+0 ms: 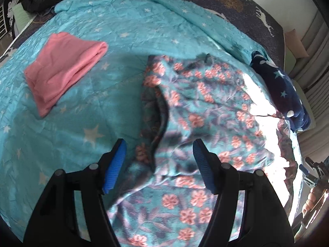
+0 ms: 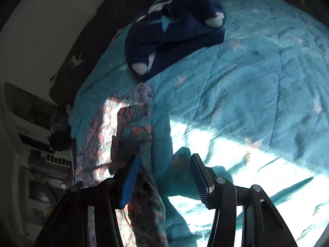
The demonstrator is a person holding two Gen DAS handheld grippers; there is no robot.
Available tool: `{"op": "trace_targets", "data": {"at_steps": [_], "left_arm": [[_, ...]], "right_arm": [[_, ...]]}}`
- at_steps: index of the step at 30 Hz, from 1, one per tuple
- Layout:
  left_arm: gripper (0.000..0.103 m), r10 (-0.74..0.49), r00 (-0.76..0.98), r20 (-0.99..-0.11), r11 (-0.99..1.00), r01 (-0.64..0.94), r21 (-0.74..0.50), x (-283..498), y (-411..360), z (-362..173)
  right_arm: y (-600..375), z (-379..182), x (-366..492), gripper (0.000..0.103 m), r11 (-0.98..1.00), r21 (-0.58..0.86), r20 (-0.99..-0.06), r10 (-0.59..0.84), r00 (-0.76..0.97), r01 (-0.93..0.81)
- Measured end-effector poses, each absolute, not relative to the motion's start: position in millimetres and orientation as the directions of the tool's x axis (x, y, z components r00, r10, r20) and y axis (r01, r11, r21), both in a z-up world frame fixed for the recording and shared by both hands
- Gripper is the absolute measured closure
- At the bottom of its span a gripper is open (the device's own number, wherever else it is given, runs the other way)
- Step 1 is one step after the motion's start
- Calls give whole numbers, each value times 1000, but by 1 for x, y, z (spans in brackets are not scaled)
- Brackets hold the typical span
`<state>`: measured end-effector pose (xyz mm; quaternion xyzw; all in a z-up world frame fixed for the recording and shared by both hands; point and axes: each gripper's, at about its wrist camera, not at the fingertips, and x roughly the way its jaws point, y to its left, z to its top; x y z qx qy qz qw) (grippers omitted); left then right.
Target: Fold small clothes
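The floral garment [image 1: 197, 111] lies spread and rumpled on the bed's turquoise quilt [image 1: 127, 26], beside a folded pink garment [image 1: 61, 65]. Step in hand, judged: first fold. Left gripper [image 1: 159, 164] and right gripper [image 2: 164, 177] hover wide, empty; next move requires pinching an edge.

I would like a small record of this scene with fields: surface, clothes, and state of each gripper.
surface: turquoise star quilt on a bed
being folded: floral garment, spread out, partly in sunlight
already folded: pink garment, lying apart
waiting: navy star garment, bunched
left gripper: open, above floral garment
right gripper: open, at floral garment's edge
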<state>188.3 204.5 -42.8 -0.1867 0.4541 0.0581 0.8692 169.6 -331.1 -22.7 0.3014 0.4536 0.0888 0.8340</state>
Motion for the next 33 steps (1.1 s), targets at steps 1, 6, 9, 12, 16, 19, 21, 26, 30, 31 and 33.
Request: {"op": "trace_targets", "data": {"at_steps": [1, 6, 9, 12, 16, 19, 21, 26, 30, 31, 33], "left_arm": [[35, -68, 595, -801, 931, -250, -265, 191, 201, -38], [35, -15, 555, -832, 955, -239, -176, 219, 195, -45], [34, -11, 509, -861, 944, -280, -177, 234, 204, -63], [33, -6, 535, -845, 948, -265, -175, 238, 205, -62], [29, -6, 546, -838, 958, -237, -161, 242, 207, -64], [25, 31, 560, -828, 959, -250, -133, 242, 213, -69], [25, 18, 570, -822, 952, -260, -159, 241, 219, -70], [27, 27, 574, -818, 936, -301, -180, 226, 219, -53], [27, -15, 642, -767, 962, -199, -185, 186, 203, -19], [27, -12, 650, -760, 968, -185, -173, 177, 200, -14], [27, -14, 655, -755, 975, -159, -157, 155, 196, -7]], "right_arm": [[-334, -16, 173, 46, 816, 565, -701, 397, 592, 122], [-306, -3, 206, 42, 849, 526, -718, 417, 558, 43], [-276, -17, 237, 41, 876, 483, -762, 410, 501, 17], [-263, -38, 266, 42, 884, 466, -795, 404, 453, 29], [-261, -48, 282, 60, 896, 440, -794, 361, 489, 52], [-268, -49, 290, 100, 935, 334, -821, 225, 526, 122], [-280, -54, 290, 103, 927, 350, -819, 231, 525, 138], [-292, -41, 262, 91, 907, 417, -786, 325, 525, 63], [-292, -16, 215, 79, 931, 363, -767, 321, 556, -37], [-291, -13, 204, 76, 935, 351, -766, 323, 556, -58], [-290, -10, 178, 72, 942, 323, -772, 321, 549, -96]]}}
